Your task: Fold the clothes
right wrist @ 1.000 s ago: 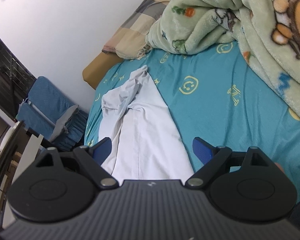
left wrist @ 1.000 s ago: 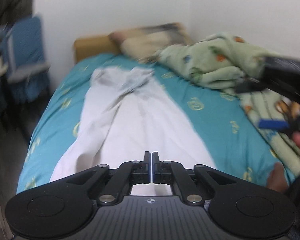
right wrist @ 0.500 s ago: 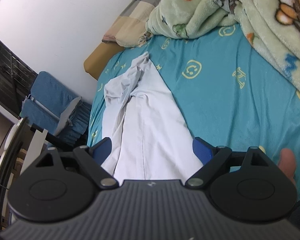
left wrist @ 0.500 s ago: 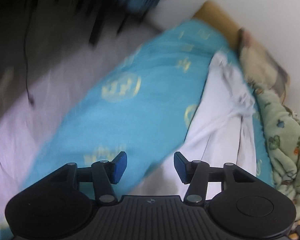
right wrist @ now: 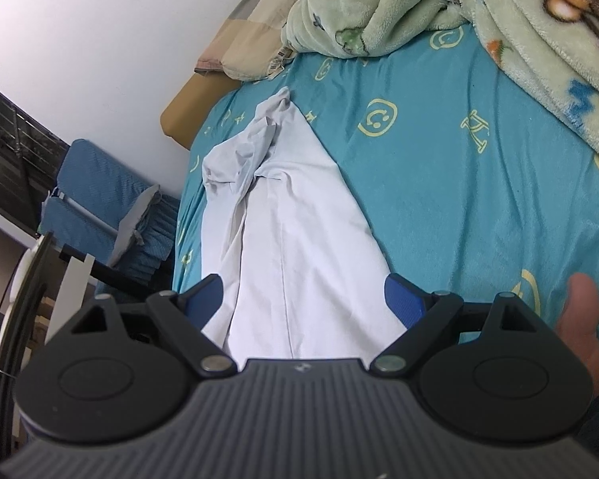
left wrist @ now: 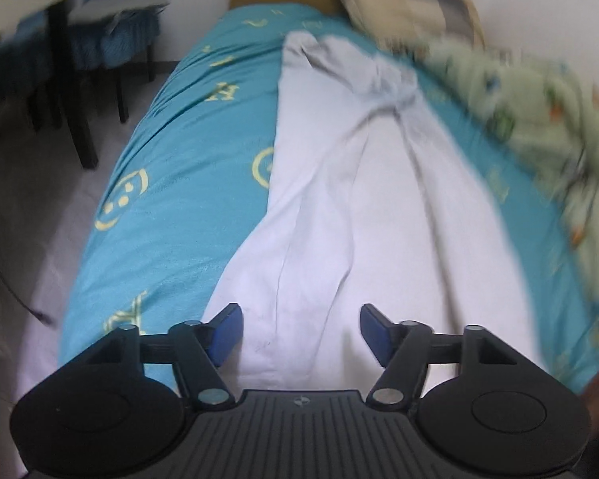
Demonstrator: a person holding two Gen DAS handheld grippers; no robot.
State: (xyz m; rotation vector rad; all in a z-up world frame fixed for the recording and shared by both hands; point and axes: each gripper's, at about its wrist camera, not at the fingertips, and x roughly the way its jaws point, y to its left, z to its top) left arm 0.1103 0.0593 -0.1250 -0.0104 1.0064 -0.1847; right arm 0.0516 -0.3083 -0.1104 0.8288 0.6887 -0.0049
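A white garment [left wrist: 359, 207] lies lengthwise on the teal bedsheet [left wrist: 187, 167], bunched at its far end. It also shows in the right wrist view [right wrist: 291, 239]. My left gripper [left wrist: 300, 333] is open and empty, held just above the garment's near end. My right gripper [right wrist: 303, 299] is open and empty, also over the near end of the garment. The near hem is hidden behind both gripper bodies.
A green cartoon blanket [right wrist: 499, 12] is heaped on the right side of the bed. A checked pillow [right wrist: 247, 36] lies at the head. A blue-cushioned chair [right wrist: 100, 203] and dark table legs [left wrist: 80, 119] stand left of the bed. A bare foot [right wrist: 581, 319] is at the right.
The left gripper was shut a second ago and has opened. It swung off to the left over the floor and has come back over the garment. The right gripper has lowered slightly, still open.
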